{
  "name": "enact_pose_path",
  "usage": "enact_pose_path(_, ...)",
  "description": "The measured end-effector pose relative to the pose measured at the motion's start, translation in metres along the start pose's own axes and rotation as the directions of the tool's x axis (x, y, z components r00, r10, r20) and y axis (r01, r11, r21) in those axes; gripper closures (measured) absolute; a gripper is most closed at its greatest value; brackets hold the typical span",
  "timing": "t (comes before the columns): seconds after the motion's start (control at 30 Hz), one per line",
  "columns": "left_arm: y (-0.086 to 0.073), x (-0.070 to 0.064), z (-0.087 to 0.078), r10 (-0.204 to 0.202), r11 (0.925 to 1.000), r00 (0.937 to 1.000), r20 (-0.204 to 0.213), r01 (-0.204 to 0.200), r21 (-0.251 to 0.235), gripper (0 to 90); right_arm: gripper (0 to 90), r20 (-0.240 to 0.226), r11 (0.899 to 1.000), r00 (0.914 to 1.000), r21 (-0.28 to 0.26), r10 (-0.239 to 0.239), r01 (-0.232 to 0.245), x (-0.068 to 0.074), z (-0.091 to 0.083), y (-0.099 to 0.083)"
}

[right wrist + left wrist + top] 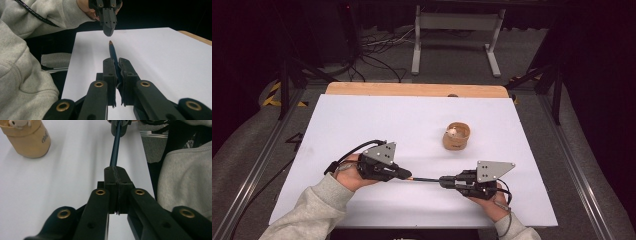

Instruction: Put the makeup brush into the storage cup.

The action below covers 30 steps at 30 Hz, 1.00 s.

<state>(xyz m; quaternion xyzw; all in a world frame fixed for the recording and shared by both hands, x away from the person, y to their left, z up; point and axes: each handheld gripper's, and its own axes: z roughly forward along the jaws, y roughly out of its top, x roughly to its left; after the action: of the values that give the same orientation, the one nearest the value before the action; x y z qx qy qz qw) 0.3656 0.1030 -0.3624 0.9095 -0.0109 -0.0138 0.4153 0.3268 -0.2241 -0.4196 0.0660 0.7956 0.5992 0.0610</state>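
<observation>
A dark blue pencil (426,179) with a brown tip lies level just above the white table top (377,125), near its front edge. My right gripper (443,180) is shut on one end of it; the right gripper view has the pencil (111,50) running out from between the jaws (116,63). My left gripper (406,174) faces it with jaws shut on nothing, its tip (109,30) a small gap from the pencil's brown end. From the left gripper (116,171) the pencil (115,150) stretches away to the right gripper (120,127).
A small tan round cup (456,136) with a white object inside stands right of centre, beyond the grippers, and appears as the cup (27,137) at upper left. A wooden strip (412,89) edges the far side. Grey sleeves (22,75) come in from the front.
</observation>
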Motion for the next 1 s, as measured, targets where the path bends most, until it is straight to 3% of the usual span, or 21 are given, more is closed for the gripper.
enact_pose_path(0.1, -0.0008, 0.0001, -0.0002, 0.000, 1.0000, 1.0000, 0.003, 0.000, 0.002, 88.8, 85.1, 0.000, 1.000, 1.0000, -0.013, 0.006, -0.006, 0.0003, -0.0005, 0.0005)
enact_pose_path(0.2, -0.0026, 0.0025, 0.0006, -0.018, 0.9998, 0.9997, 0.014, 0.018, -0.003, 75.9, 85.0, -0.003, 1.000, 1.0000, -0.020, 0.007, -0.007, 0.0002, -0.0017, 0.0011)
enact_pose_path(0.3, -0.0046, 0.0034, 0.0021, -0.028, 0.9996, 0.9995, 0.017, 0.028, -0.008, 70.4, 85.1, 0.000, 1.000, 1.0000, -0.030, 0.007, -0.007, 0.0004, -0.0022, 0.0016)
enact_pose_path(0.67, -0.0056, 0.0026, 0.0069, -0.024, 0.9997, 0.9993, 0.029, 0.024, 0.011, 77.2, 85.1, -0.011, 0.996, 0.9997, -0.086, 0.022, -0.023, -0.0006, -0.0062, 0.0023)
enact_pose_path(1.0, -0.0034, -0.0015, 0.0054, 0.042, 0.9990, 0.9986, 0.032, -0.042, 0.013, 83.3, 84.7, -0.037, 0.995, 0.9988, -0.094, 0.030, -0.033, -0.0019, -0.0056, 0.0004)
